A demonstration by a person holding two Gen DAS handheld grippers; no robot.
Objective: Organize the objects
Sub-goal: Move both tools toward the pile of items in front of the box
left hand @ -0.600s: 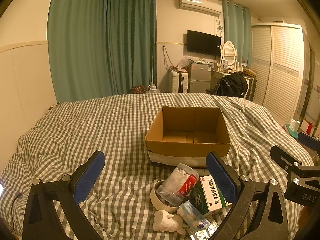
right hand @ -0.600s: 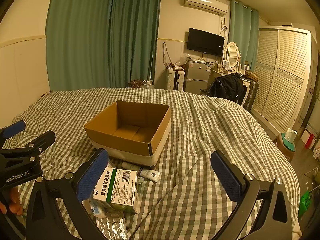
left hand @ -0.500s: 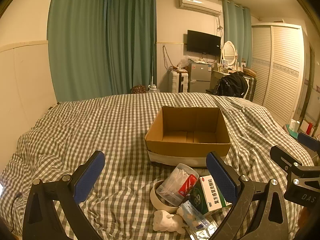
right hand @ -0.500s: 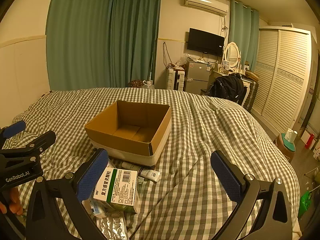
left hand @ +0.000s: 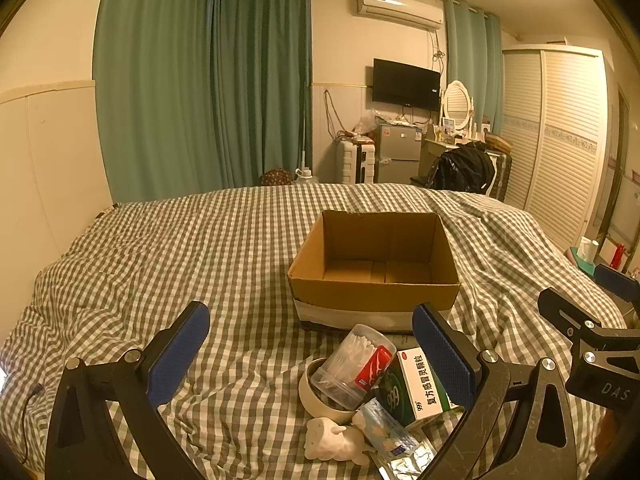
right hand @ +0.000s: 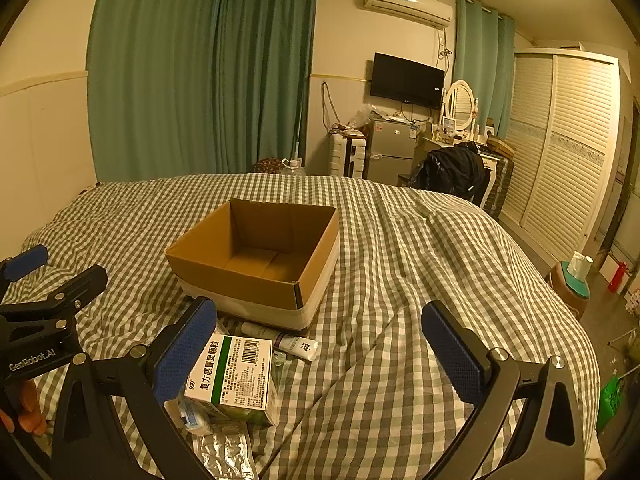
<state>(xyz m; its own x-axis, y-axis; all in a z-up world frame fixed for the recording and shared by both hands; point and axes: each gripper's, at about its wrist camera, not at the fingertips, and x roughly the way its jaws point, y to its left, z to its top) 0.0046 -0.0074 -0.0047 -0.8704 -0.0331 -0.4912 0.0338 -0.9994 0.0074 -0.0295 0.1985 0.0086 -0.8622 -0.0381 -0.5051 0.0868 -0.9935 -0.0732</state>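
An open cardboard box [left hand: 374,280] [right hand: 256,256] sits empty on the checked bed. In front of it lies a small pile: a clear tub of cotton swabs [left hand: 352,364] resting in a roll of tape [left hand: 316,398], a green-and-white medicine box [left hand: 414,386] [right hand: 232,376], a white figurine [left hand: 332,442], a small packet [left hand: 384,432], foil blister packs [right hand: 226,450] and a white tube [right hand: 288,342]. My left gripper [left hand: 310,354] hangs open above the pile. My right gripper [right hand: 320,346] stands open to the pile's right, with nothing between its fingers.
The checked duvet [left hand: 160,264] covers the whole bed, with folds at the right [right hand: 440,248]. A wall borders the bed's left side. Beyond the foot are green curtains [left hand: 208,92], a small fridge [left hand: 398,152], a dressing table and a louvred wardrobe [right hand: 560,148]. A stool [right hand: 574,290] stands at the right.
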